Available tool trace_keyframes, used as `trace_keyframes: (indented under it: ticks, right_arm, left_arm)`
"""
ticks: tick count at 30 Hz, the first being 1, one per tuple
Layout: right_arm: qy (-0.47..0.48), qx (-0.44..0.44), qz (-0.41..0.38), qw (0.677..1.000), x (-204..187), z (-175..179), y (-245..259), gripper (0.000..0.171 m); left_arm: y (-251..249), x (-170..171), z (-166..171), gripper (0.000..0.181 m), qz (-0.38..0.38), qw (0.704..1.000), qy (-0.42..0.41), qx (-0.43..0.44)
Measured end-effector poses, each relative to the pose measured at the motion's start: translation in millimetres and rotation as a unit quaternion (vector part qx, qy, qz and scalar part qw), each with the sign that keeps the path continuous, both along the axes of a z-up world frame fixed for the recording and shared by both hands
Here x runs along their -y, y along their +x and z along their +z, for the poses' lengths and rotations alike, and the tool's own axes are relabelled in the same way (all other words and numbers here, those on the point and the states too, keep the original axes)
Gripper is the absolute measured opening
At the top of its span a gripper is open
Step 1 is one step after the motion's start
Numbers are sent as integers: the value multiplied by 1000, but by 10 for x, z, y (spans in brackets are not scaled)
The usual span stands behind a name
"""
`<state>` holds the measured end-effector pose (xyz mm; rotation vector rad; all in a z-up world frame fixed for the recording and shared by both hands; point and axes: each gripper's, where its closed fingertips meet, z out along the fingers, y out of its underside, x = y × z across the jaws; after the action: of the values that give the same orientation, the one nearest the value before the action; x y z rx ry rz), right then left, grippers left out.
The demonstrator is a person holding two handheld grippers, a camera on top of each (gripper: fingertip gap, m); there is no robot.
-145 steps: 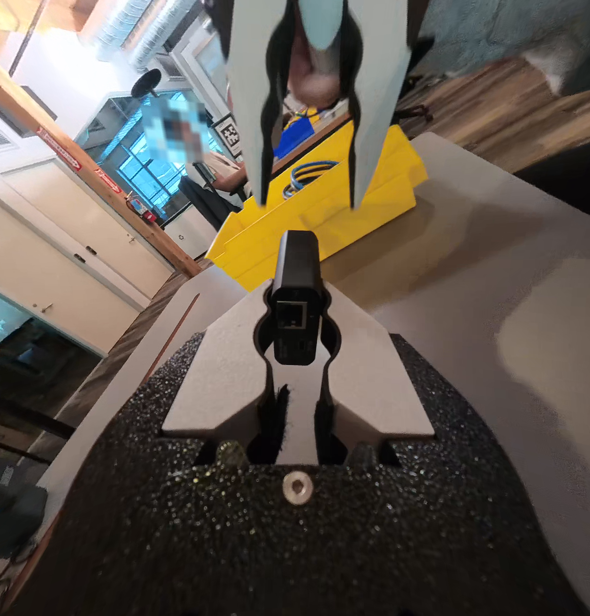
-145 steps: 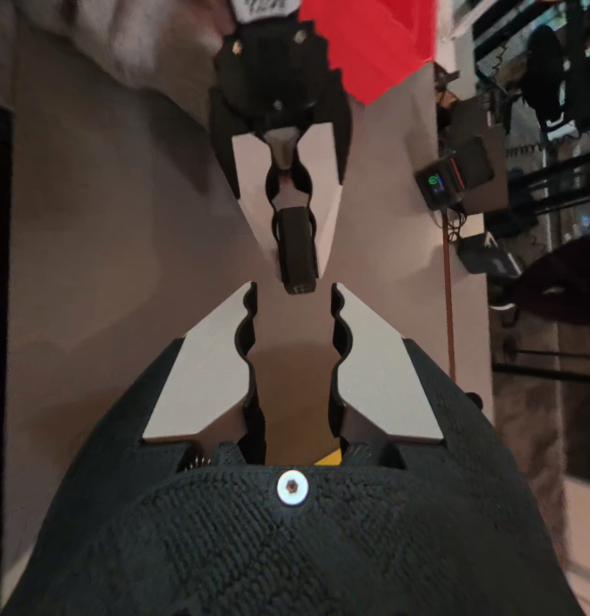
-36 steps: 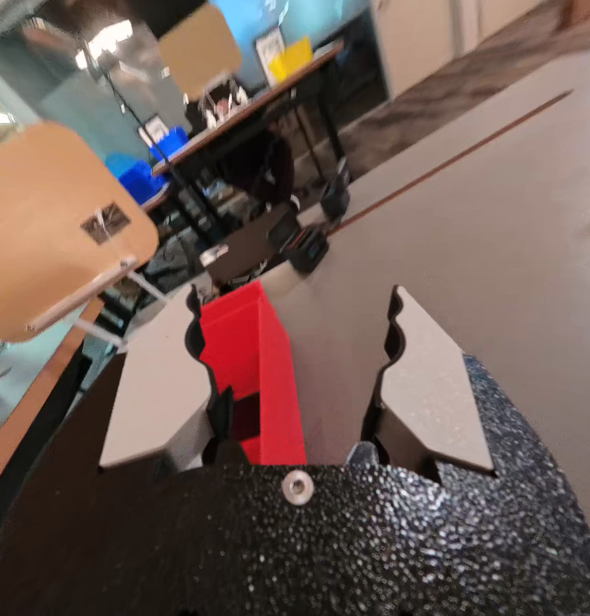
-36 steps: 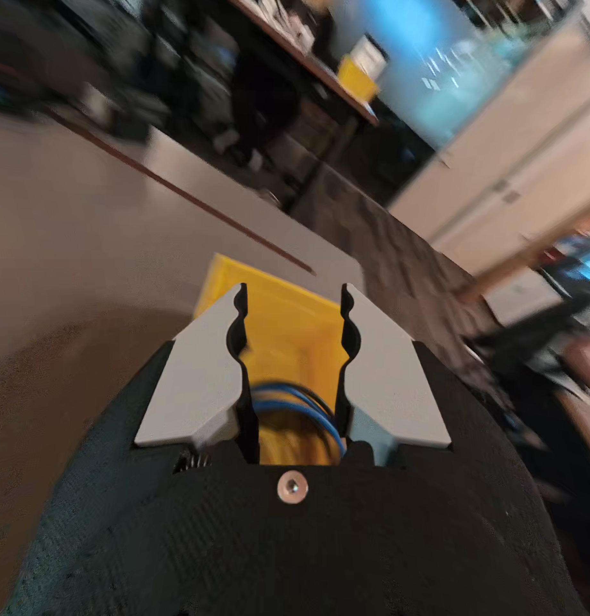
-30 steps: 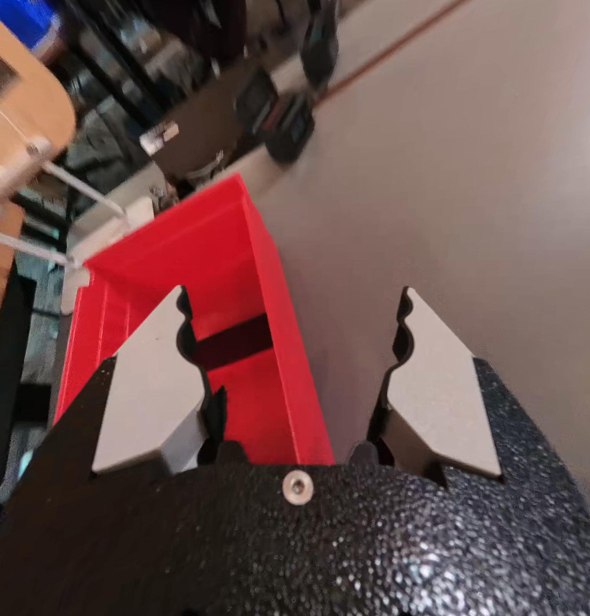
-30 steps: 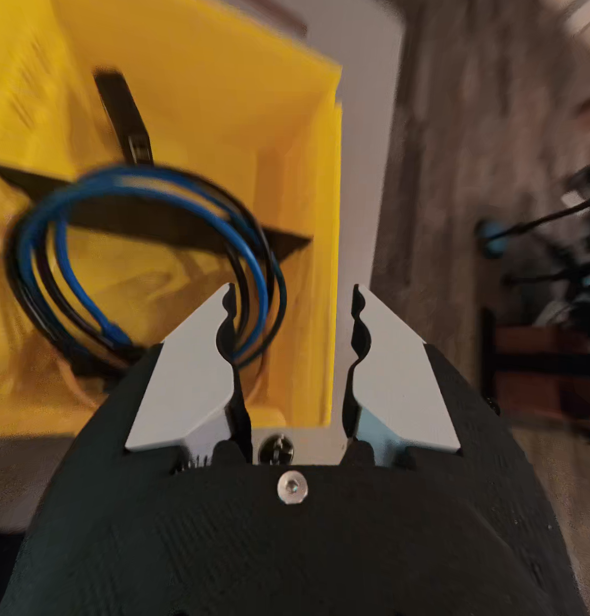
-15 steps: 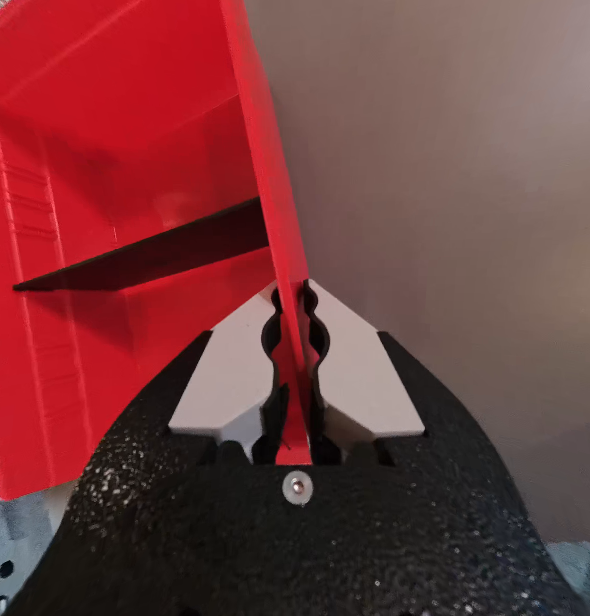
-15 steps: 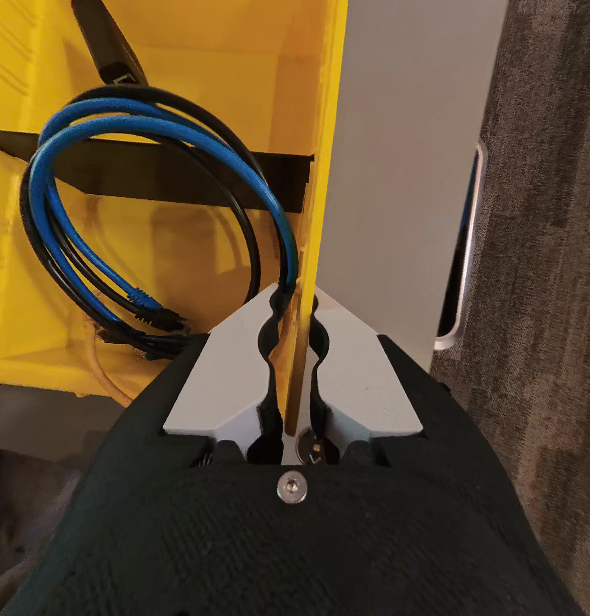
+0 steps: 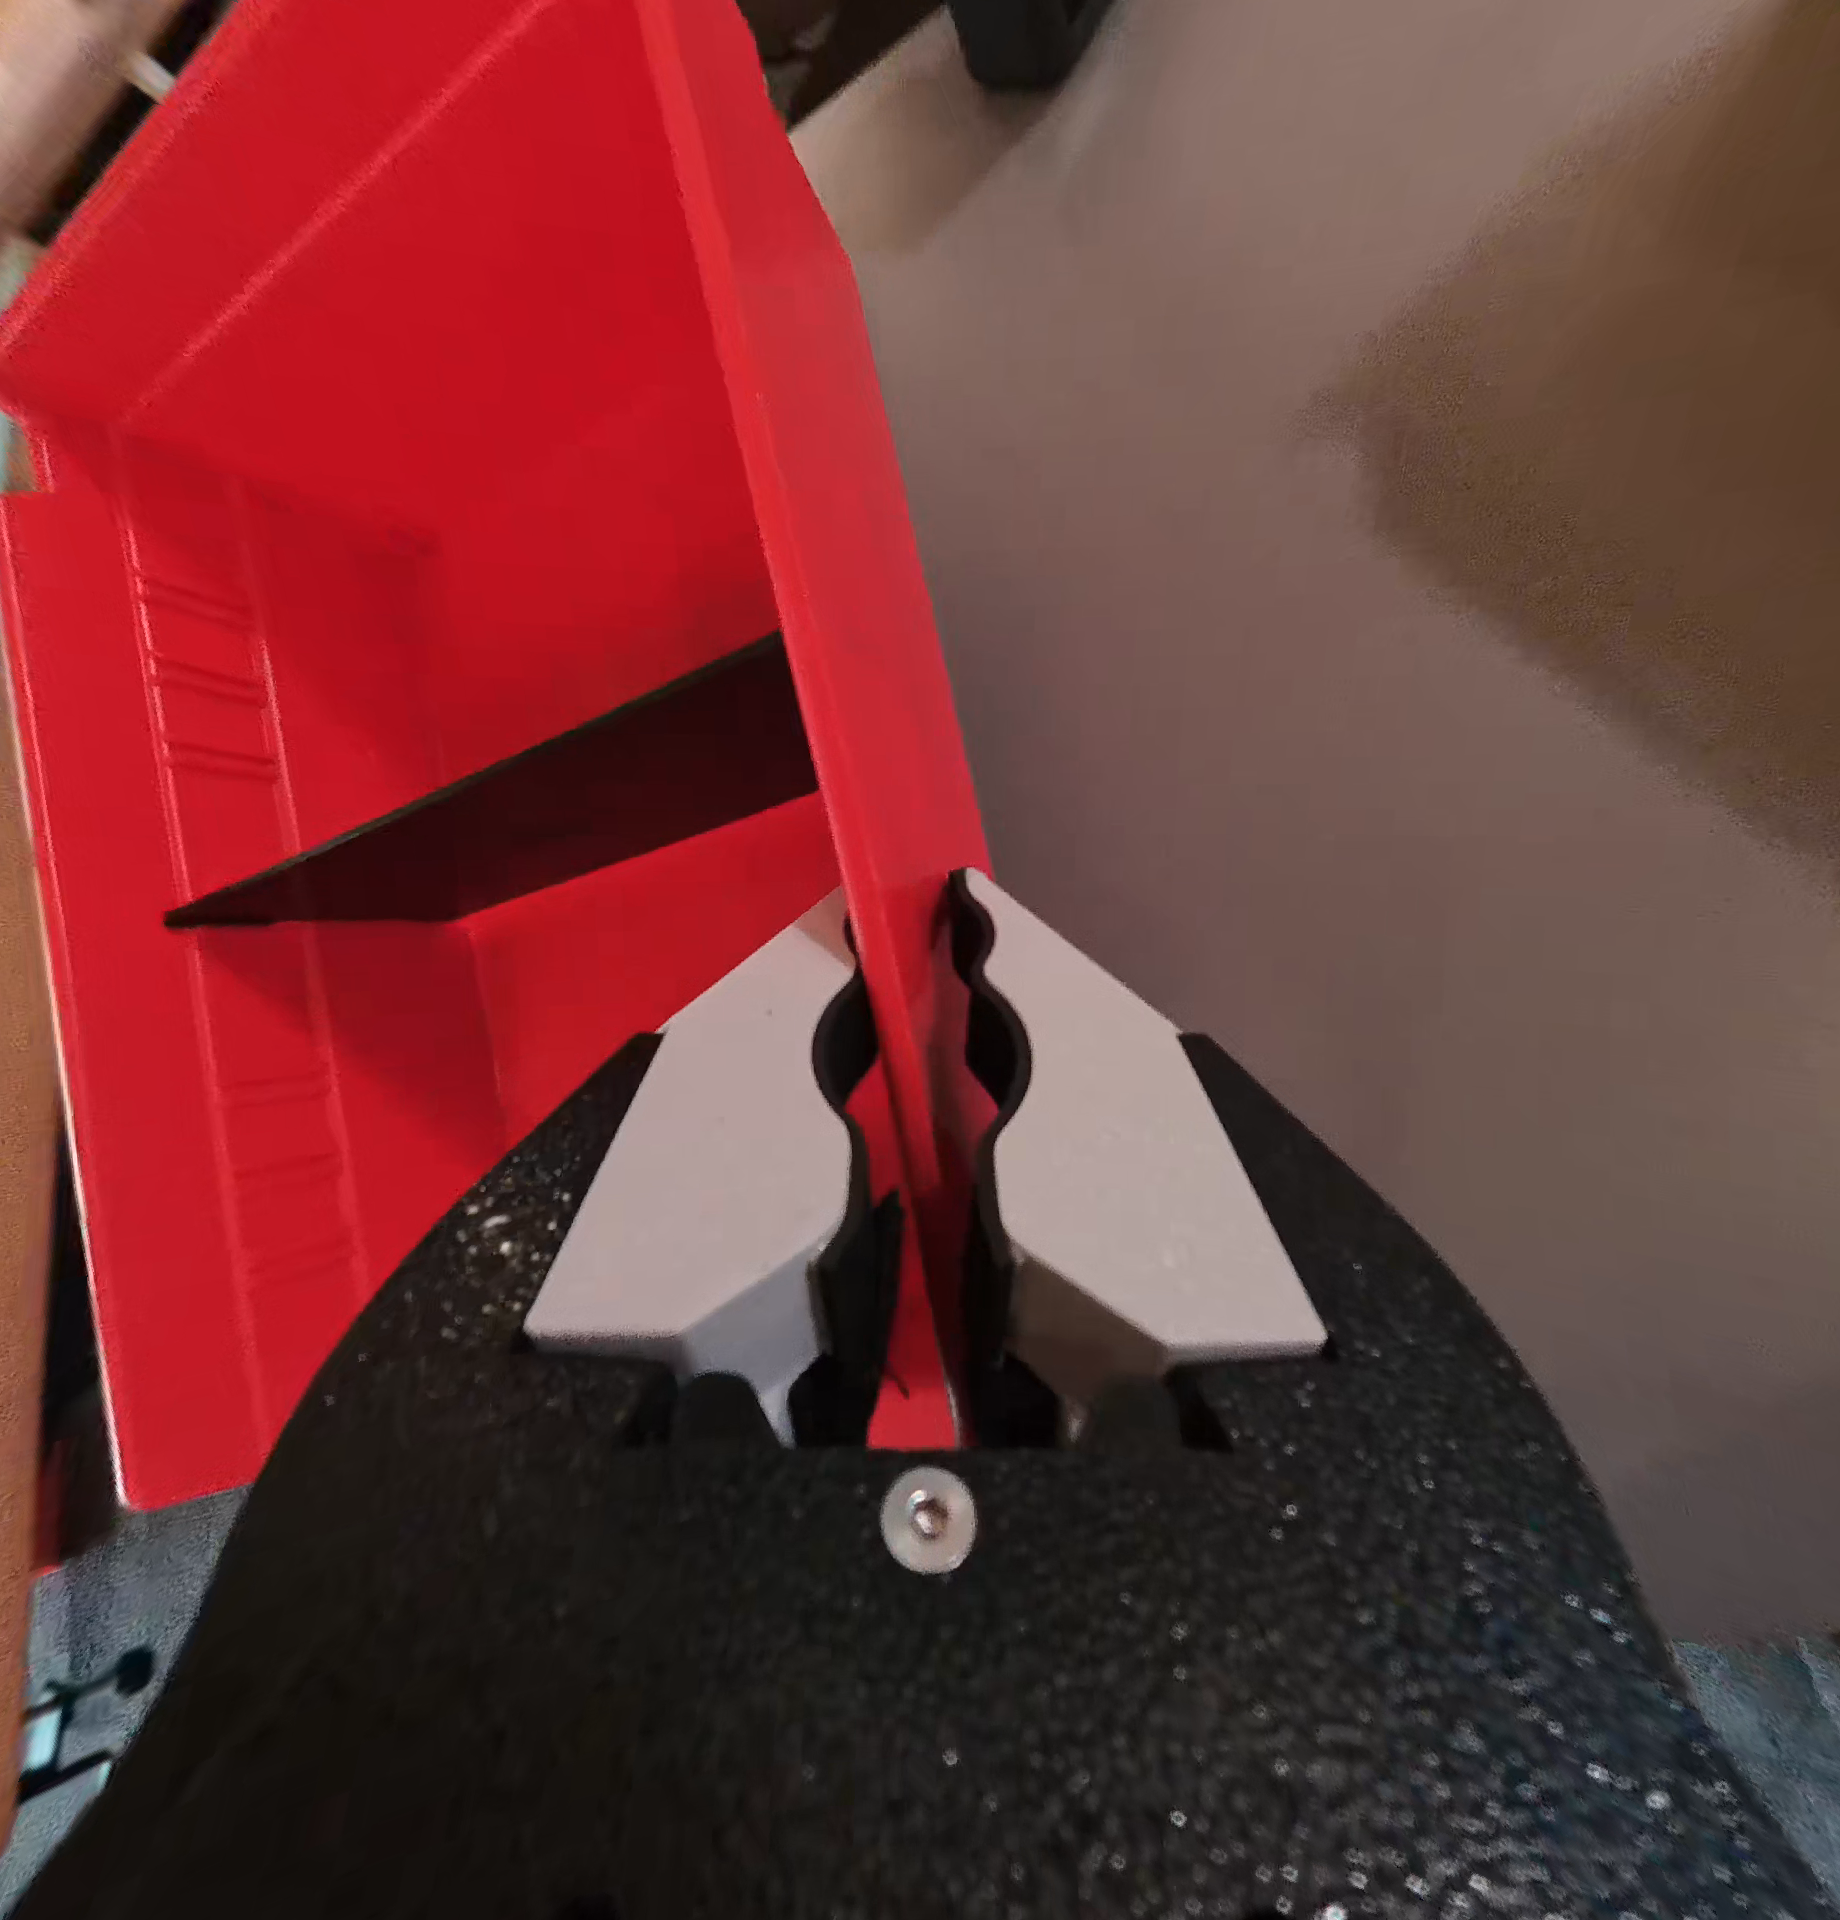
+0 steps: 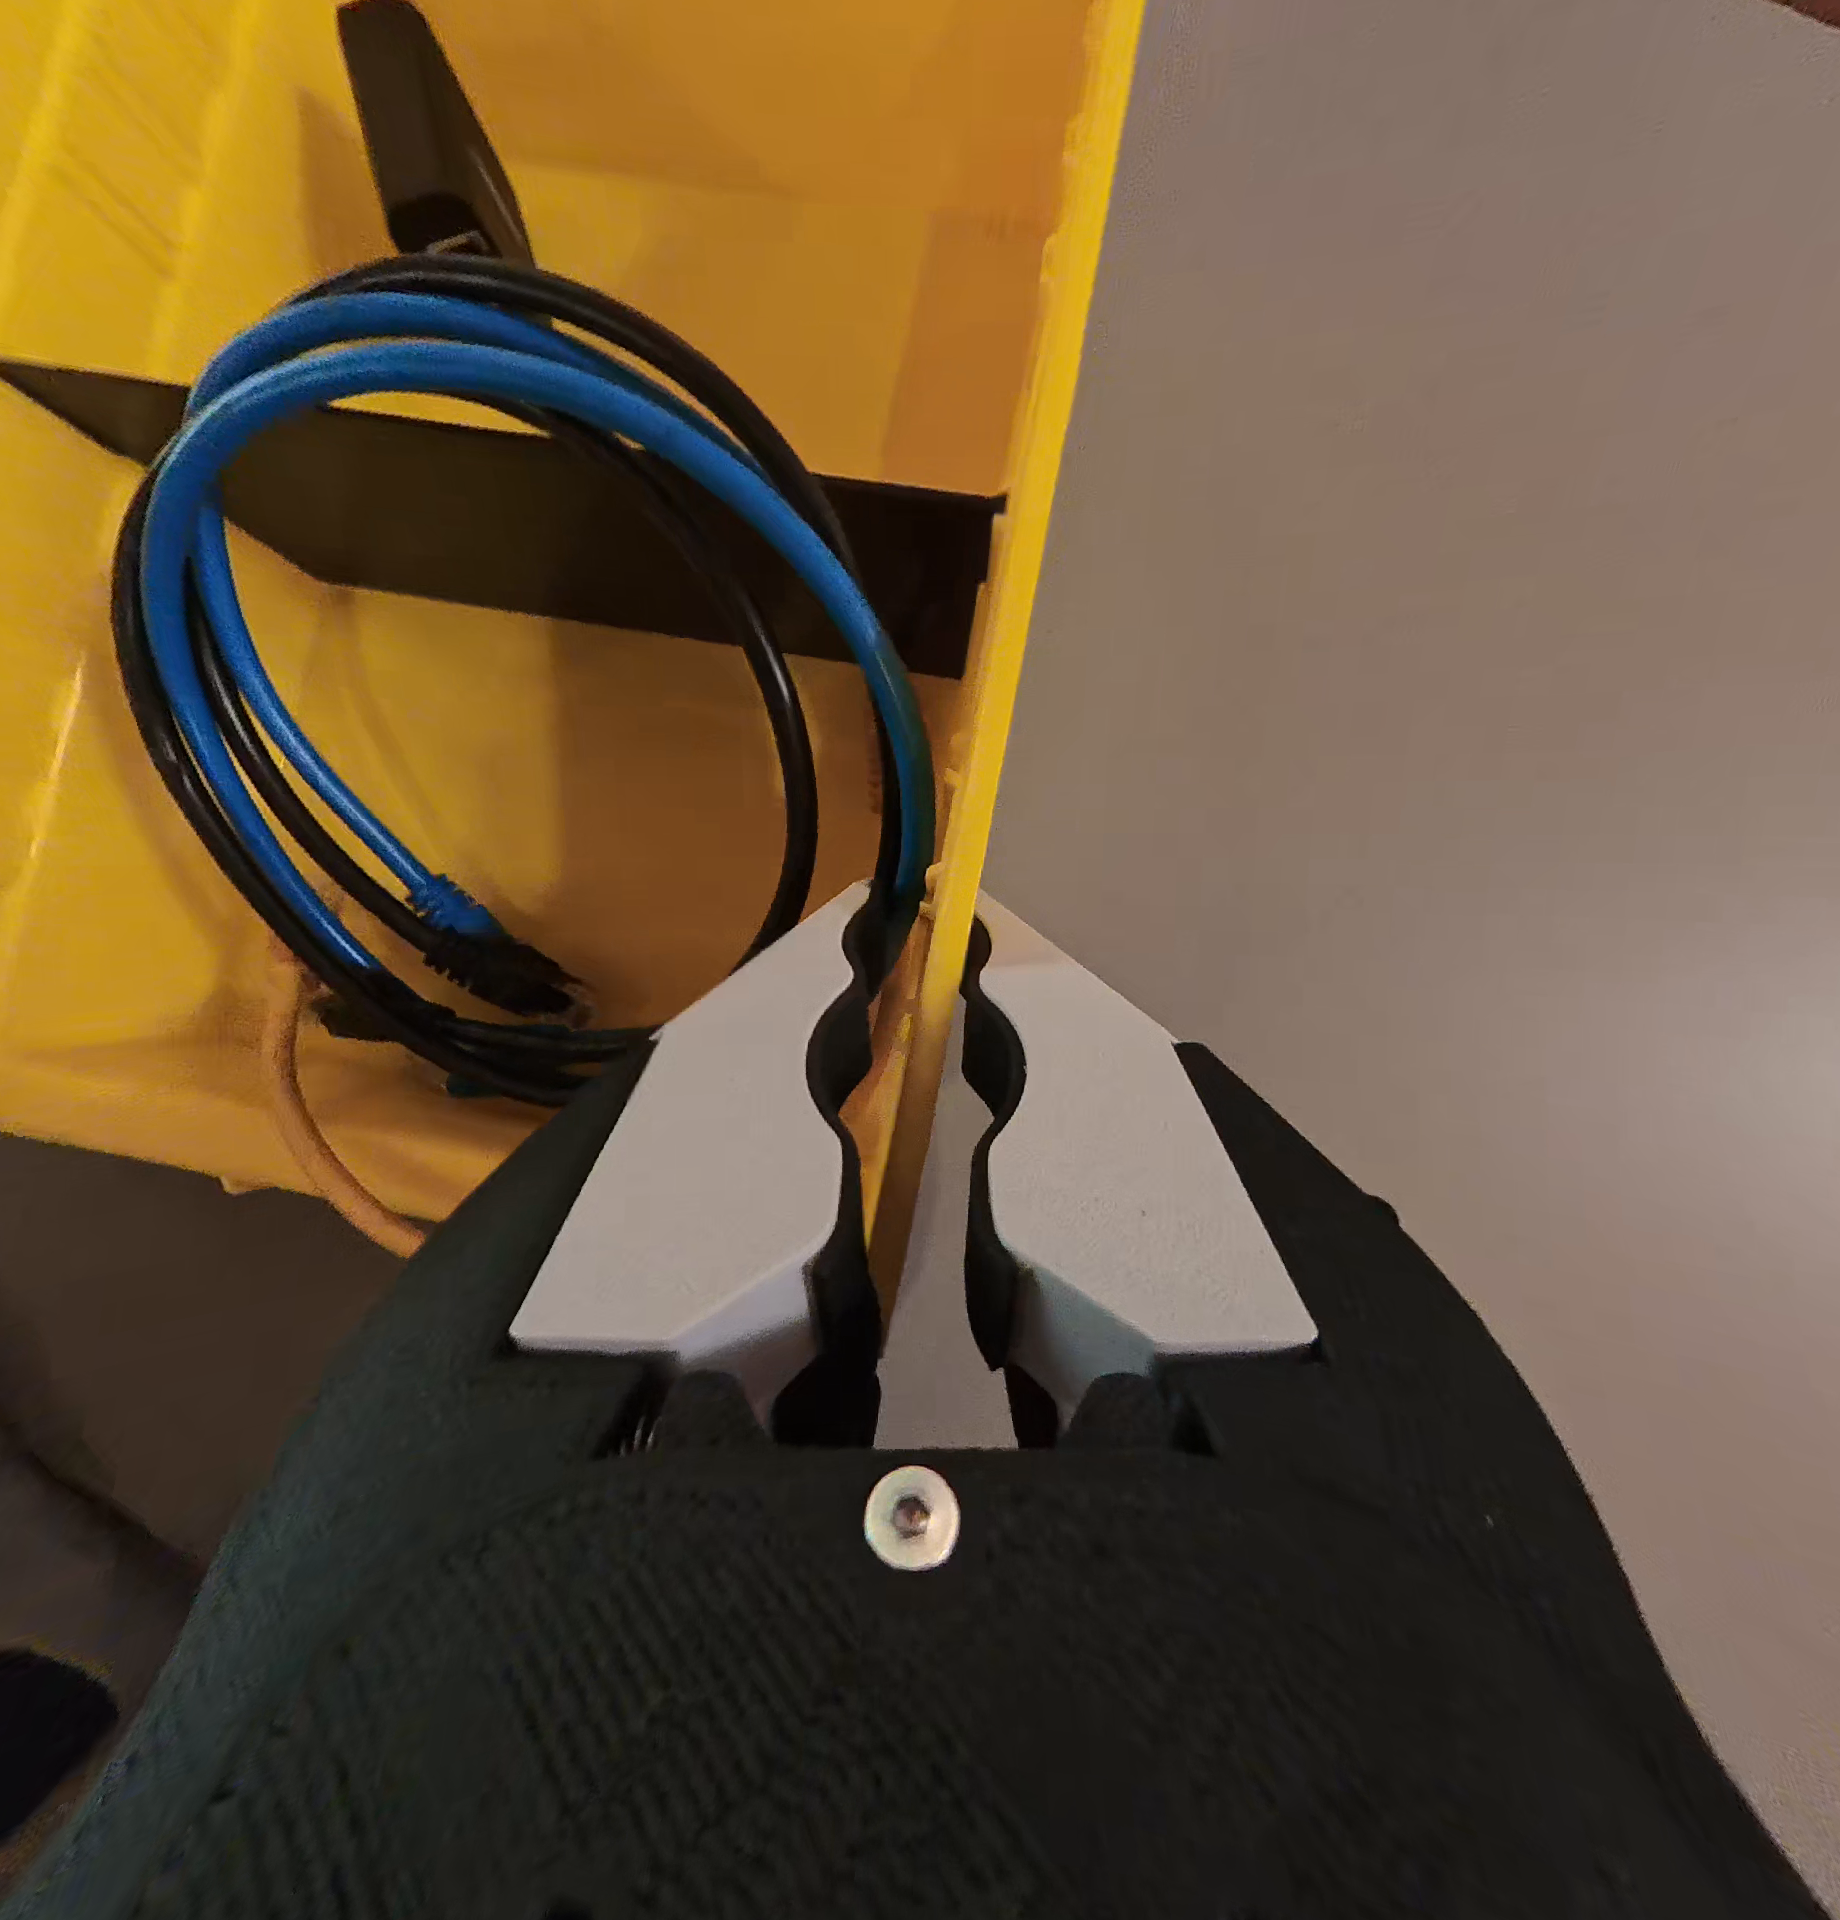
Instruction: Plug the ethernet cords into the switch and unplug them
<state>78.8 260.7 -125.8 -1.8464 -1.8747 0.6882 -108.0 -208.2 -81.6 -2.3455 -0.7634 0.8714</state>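
In the left wrist view, my left gripper is shut on the right side wall of a red bin. The bin has a black divider and looks empty. In the right wrist view, my right gripper is shut on the right side wall of a yellow bin. Coiled blue ethernet cords and black ethernet cords lie inside it over a black divider, with their plugs near my left finger. A black device lies behind the divider.
A grey table top lies right of the red bin, and it shows right of the yellow bin in the right wrist view. Dark clutter sits at the far table edge. A tan cord hangs at the yellow bin's near edge. About 50 cm separates my left fingertips from my right.
A second ago both grippers were open beside the bins. Each has closed on its bin's right wall. Since half a second ago the views have shifted, so both bins appear to have moved.
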Motion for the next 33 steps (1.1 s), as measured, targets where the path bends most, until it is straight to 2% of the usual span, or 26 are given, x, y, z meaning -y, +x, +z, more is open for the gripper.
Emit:
trace_keyframes:
  ticks: [8,10,13,14,17,20,23,25,28,31,33]
  right_arm:
    - [-12,-40,65,997,1258,13,-946,12]
    - [-35,-87,102,990,1709,27,-1180,34]
    - [-113,-124,174,970,2348,116,-1254,98]
    - [-120,-147,185,964,2405,199,-1235,104]
    - [-106,-280,165,940,2125,619,-1160,102]
    - [-92,-411,70,904,1435,1071,-953,94]
    - [-22,-495,-41,868,584,1337,-527,87]
    - [35,-506,-86,857,123,1350,-232,86]
    - [67,-464,-119,875,-353,1094,78,89]
    - [83,-479,-157,860,-687,931,421,89]
    - [97,-510,-143,842,-770,945,533,89]
  left_arm:
    - [222,123,677,8,19,995,20,-94]
    - [288,103,823,8,18,993,25,-116]
    - [410,-42,1040,8,-2,989,36,-145]
    - [461,-125,1112,8,-16,987,40,-153]
    - [638,-499,1310,9,-73,980,61,-173]
    - [841,-1039,1431,8,-151,970,74,-174]
    - [1098,-1682,1505,8,-238,953,90,-162]
    - [1270,-2149,1548,9,-286,941,97,-151]
    - [1497,-2837,1523,9,-357,920,83,-138]
    - [1700,-3462,1359,9,-426,896,66,-108]
    - [1803,-3838,1167,9,-466,879,69,-70]
